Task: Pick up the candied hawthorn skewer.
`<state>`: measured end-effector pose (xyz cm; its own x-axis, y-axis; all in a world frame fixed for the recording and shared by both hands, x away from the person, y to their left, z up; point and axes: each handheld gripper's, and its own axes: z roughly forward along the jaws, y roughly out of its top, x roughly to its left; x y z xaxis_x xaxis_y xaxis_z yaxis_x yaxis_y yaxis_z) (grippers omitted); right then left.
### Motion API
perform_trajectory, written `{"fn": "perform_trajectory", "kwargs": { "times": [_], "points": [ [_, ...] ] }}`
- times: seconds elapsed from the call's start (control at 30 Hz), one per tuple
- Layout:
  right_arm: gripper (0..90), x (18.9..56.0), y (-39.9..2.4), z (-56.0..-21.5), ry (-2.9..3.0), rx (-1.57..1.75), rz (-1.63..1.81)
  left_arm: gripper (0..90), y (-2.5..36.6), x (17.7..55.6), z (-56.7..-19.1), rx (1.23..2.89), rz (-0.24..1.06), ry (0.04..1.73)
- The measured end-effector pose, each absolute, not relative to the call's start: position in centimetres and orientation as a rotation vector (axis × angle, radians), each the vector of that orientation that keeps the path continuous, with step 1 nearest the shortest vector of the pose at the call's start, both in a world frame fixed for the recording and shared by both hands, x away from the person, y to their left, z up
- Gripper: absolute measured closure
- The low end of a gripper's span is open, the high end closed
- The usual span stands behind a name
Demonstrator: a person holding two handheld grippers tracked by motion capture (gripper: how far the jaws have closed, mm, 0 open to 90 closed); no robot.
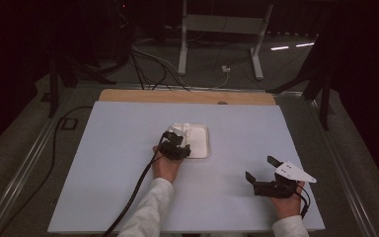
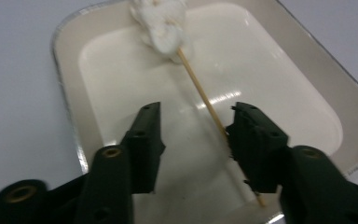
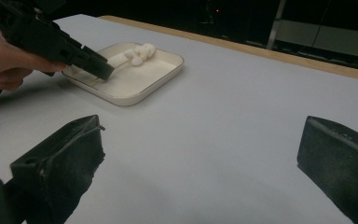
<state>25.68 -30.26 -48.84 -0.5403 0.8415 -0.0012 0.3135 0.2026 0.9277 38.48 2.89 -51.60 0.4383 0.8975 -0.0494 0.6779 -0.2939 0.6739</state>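
Note:
A shallow white tray (image 1: 201,144) sits mid-table. In it lies a thin wooden skewer (image 2: 200,88) with white marshmallow-like lumps (image 2: 161,23) bunched at its far end. My left gripper (image 1: 175,145) reaches down into the tray from the near side. In the left gripper view its jaws (image 2: 193,126) stand partly apart, with the skewer's bare shaft running between them close along the right-hand jaw; the pads do not pinch it. My right gripper (image 1: 260,168) rests on the table at the near right, wide open with nothing between its jaws (image 3: 205,140).
A pale blue-grey mat (image 1: 128,163) covers the table, with a wooden strip (image 1: 187,96) along its far edge. Beyond the table are a dark floor with cables (image 1: 148,59) and a white stand's legs (image 1: 182,49).

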Motion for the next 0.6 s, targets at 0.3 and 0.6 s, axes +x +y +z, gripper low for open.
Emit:
{"fn": "perform_trajectory", "kwargs": {
  "times": [0.3, 0.6],
  "points": [
    [0.1, 25.7, -30.2, -48.8, 1.964, 1.068, 1.317, 86.8, 3.0, 38.8, -51.3, 2.093, 0.454, 1.354],
    [0.1, 25.7, -30.3, -48.9, 1.962, 1.068, 1.316, 90.0, 3.9, 39.0, -51.1, 2.035, 0.358, 1.382]
  ]
}}
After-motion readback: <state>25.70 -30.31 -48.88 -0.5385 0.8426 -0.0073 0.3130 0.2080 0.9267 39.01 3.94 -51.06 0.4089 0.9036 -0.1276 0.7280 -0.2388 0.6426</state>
